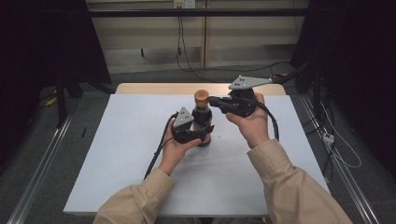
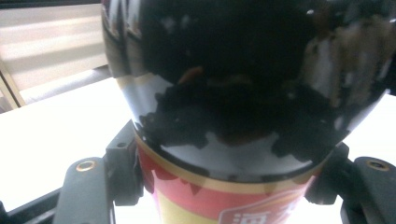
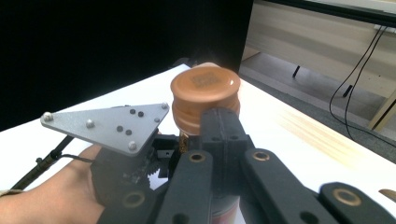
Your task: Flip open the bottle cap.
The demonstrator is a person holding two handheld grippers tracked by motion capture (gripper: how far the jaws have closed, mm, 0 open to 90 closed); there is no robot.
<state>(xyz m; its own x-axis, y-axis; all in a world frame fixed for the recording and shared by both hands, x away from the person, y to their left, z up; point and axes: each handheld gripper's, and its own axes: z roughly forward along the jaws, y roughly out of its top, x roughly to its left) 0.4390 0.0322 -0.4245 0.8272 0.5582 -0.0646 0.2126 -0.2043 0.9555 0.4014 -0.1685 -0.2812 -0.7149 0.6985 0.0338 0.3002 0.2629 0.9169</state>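
Observation:
A dark sauce bottle (image 1: 203, 119) with an orange-brown cap (image 1: 201, 96) and a red and yellow label stands upright at the middle of the white table (image 1: 121, 154). My left gripper (image 1: 198, 135) is shut on the bottle's lower body. In the left gripper view, the bottle (image 2: 243, 93) sits between the pads (image 2: 122, 170), just above the label. My right gripper (image 1: 214, 100) is level with the cap, coming in from the right. In the right gripper view its jaws (image 3: 219, 123) are shut together, with their tips against the near side of the cap (image 3: 205, 86).
The white sheet covers a wooden tabletop whose far edge (image 1: 187, 87) shows. Black curtains hang at both sides. Cables (image 1: 182, 51) run down the back wall and over the floor. Metal rails (image 1: 42, 163) flank the table.

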